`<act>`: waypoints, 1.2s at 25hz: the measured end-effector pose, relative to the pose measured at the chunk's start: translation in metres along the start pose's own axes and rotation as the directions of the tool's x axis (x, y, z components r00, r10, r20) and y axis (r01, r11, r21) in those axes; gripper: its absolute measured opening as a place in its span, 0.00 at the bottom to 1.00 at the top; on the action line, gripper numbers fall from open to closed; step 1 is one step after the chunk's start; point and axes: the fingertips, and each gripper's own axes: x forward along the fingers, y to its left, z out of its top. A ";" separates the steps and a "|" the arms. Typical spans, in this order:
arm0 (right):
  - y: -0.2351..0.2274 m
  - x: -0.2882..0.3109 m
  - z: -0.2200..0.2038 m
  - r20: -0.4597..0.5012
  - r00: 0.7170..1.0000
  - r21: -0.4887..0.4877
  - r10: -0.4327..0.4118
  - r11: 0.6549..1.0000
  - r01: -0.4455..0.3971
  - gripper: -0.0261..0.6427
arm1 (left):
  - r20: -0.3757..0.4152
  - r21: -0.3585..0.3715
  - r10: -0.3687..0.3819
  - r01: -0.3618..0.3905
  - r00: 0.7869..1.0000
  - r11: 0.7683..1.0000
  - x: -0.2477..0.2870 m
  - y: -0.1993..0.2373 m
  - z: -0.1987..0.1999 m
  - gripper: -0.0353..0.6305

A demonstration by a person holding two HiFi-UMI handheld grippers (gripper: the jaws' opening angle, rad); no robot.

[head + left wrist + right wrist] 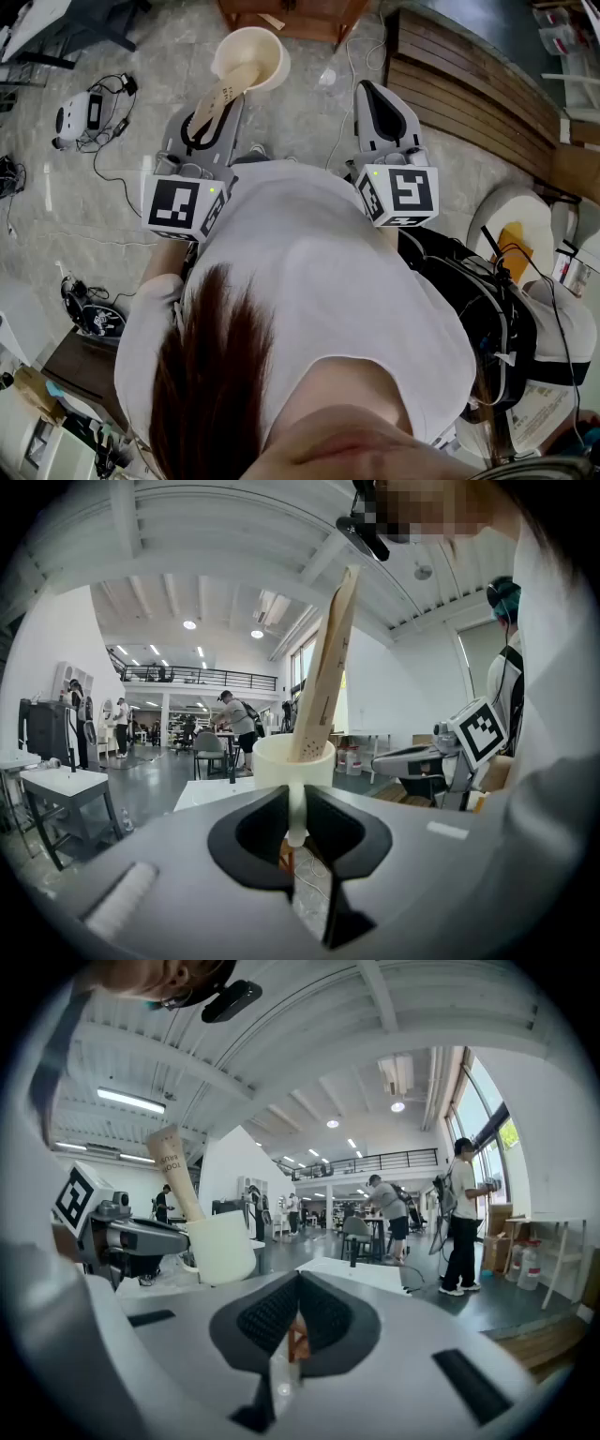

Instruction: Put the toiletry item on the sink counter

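A cream cup (248, 58) hangs over the floor in front of me, and a tan toiletry tube (217, 97) leans out of it. My left gripper (228, 97) is shut on the cup's handle. In the left gripper view the handle (296, 808) is pinched between the jaws, with the cup (292, 759) and the tube (324, 667) standing upright beyond them. My right gripper (368, 87) is held level beside it, jaws shut with nothing between them (297, 1283). The right gripper view shows the cup (221, 1246) and the tube (174, 1172) at its left.
A dark wooden slatted platform (473, 89) runs along the upper right. A white rounded basin-like thing (514, 220) with an orange item sits at the right. Cables and a white device (80, 114) lie on the stone floor at left. People stand far off (461, 1213).
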 end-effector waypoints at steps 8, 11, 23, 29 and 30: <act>0.013 -0.016 0.000 0.001 1.000 -0.016 -0.024 1.000 0.025 0.06 | 0.017 0.008 -0.013 0.013 1.000 1.000 -0.017 -0.005 -0.002 0.14; 0.022 -0.026 0.001 -0.003 1.000 -0.022 -0.029 0.999 0.029 0.06 | 0.024 0.012 -0.014 0.013 1.000 1.000 -0.029 -0.008 0.000 0.14; -0.007 -0.010 -0.006 -0.002 1.000 -0.013 0.001 1.000 -0.001 0.06 | 0.018 0.000 0.012 -0.012 1.000 1.000 0.001 -0.009 0.002 0.14; -0.013 -0.008 -0.005 -0.008 1.000 -0.008 -0.003 1.000 0.003 0.06 | 0.012 -0.013 0.024 -0.024 1.000 1.000 0.001 -0.006 0.005 0.14; -0.014 -0.007 -0.004 -0.010 1.000 -0.007 -0.007 1.000 0.007 0.06 | 0.013 -0.015 0.025 -0.024 1.000 1.000 0.001 -0.005 0.007 0.14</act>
